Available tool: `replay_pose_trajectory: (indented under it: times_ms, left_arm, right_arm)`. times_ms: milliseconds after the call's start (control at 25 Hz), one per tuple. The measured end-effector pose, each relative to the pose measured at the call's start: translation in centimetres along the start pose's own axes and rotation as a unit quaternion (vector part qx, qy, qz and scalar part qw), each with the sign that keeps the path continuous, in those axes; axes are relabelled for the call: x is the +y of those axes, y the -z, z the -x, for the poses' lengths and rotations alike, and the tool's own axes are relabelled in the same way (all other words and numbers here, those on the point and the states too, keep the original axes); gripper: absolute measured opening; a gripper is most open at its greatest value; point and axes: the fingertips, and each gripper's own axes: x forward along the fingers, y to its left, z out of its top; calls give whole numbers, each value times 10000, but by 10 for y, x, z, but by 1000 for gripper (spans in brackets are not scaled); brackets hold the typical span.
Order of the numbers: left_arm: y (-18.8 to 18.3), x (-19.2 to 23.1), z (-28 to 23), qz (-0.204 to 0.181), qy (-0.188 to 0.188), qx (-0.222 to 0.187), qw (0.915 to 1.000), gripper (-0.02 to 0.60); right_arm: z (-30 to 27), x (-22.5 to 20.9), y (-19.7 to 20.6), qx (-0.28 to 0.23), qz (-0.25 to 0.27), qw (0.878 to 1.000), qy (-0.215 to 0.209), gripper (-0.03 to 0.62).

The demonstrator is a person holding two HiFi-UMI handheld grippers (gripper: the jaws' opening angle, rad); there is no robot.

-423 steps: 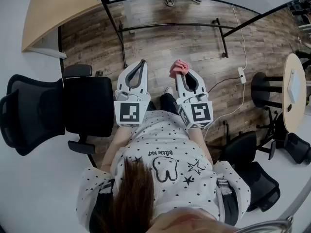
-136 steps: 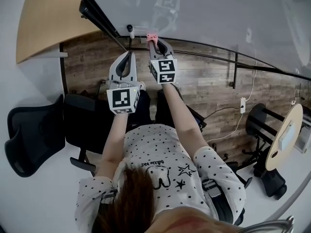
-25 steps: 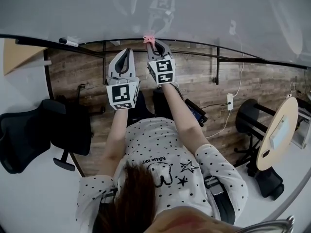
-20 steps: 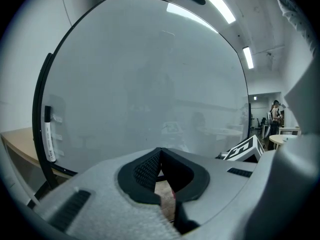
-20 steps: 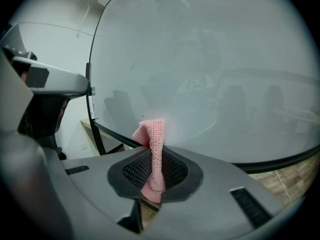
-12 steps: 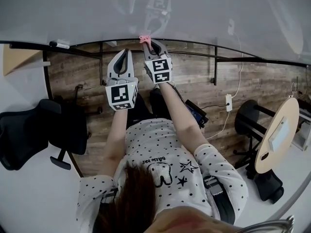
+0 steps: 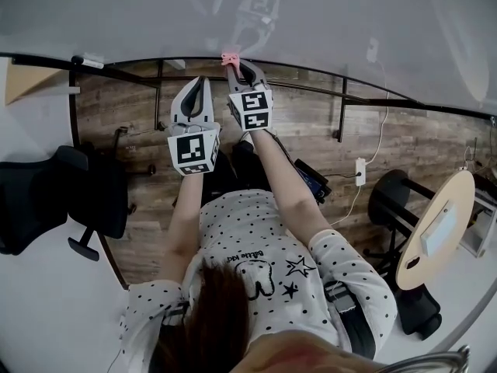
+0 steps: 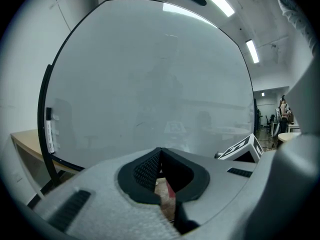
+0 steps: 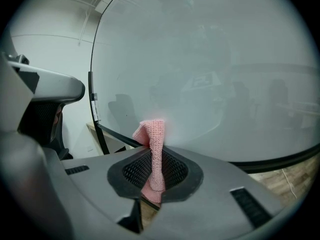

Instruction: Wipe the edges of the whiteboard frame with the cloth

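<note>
**Control:** Surface?

**Operator:** Whiteboard ahead. My right gripper is clenched on the pink cloth, which sits at the black frame bottom edge. Left gripper is closed and empty.

**Control:** Clearance?

**Operator:** Wood floor below; chair well left.

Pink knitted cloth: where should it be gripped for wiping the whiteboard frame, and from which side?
Likely by its lower part, pinched across the flat faces of the folded strip. The right gripper is shut on the pink knitted cloth that way, so the bunched tip stands free beyond the jaws, toward the whiteboard's black frame, to do the wiping.
</note>
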Motion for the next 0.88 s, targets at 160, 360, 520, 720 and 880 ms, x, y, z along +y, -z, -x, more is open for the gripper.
replay_pose_trajectory:
  times_ms: [160, 360, 520, 720, 880]
  left_arm:
    - [1, -9, 1, -17, 35, 1, 10000, 15]
    - [-1, -9, 0, -22, 186, 10, 9998, 15]
    - [-4, -7, -4, 95, 367, 12, 9993, 15]
    - [-10, -7, -8, 123, 679, 15, 9976, 15]
    - [-10, -2, -7, 186, 794, 9, 9967, 15]
  right_arm:
    - [4, -4, 1, -3, -24, 10000, 15, 31]
    - [4, -5, 1, 33, -31, 9999, 99, 31]
    - [6, -8, 2, 98, -70, 9995, 292, 31]
    - [7, -10, 1, 66, -230, 9987, 451, 32]
    - [9, -12, 2, 13, -189, 9983, 558, 32]
